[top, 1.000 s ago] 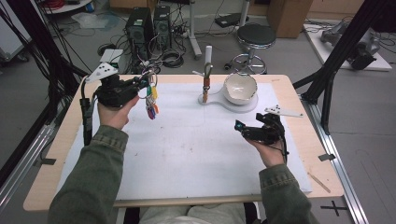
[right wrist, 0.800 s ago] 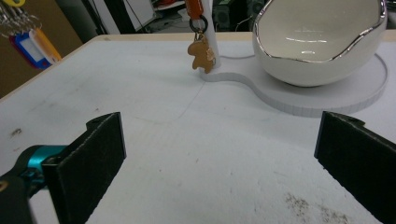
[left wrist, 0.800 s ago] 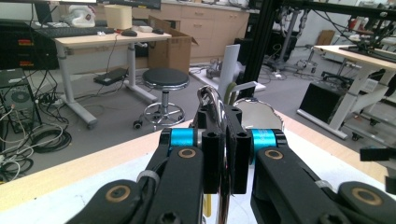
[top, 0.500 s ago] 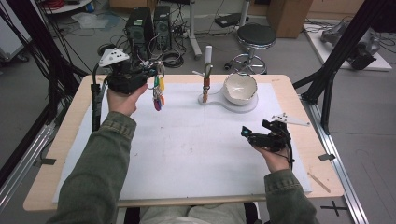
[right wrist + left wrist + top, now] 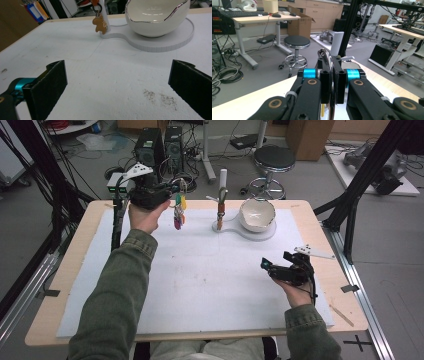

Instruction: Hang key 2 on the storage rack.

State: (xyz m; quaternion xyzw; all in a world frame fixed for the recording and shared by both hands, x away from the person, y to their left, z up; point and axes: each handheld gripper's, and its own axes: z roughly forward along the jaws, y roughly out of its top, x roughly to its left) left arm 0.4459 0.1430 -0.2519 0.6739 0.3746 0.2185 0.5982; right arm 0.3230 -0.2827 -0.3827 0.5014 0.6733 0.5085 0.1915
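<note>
**Keys held up over the white worktop**

White foam covers the worktop (image 5: 210, 270), which is a pale wooden board with a grey floor all around it. Past its far edge stand a black stool (image 5: 271, 157) and some black computer boxes (image 5: 157, 145) with many cables.

A bunch of keys (image 5: 178, 212) with bright tags, yellow, purple and red, hangs in the air over the far left part of the worktop. It hangs from a metal ring (image 5: 325, 53). The left claw (image 5: 172, 187) is squeezed tight on that ring, and in the left gripper view the two black jaws stand pressed close with the shiny ring poking up between them. The person's left hand (image 5: 147, 215) holds this claw up high, and a green sleeve (image 5: 112, 290) runs back to the near edge.

Just to the right of the keys stands a small white post (image 5: 221, 202) with a hook. A little brown gingerbread-man charm (image 5: 99, 23) hangs on it. The post shares a flat white base (image 5: 257, 231) with a white bowl (image 5: 257, 215) that has a wavy silver rim, like a cracked egg.

The right claw (image 5: 270, 266) is well apart from the keys, low over the near right part of the worktop. Its jaws are wide apart with nothing between them, and they point at the bowl and the post. Some dark specks (image 5: 160, 97) lie on the foam in front of it.
</note>
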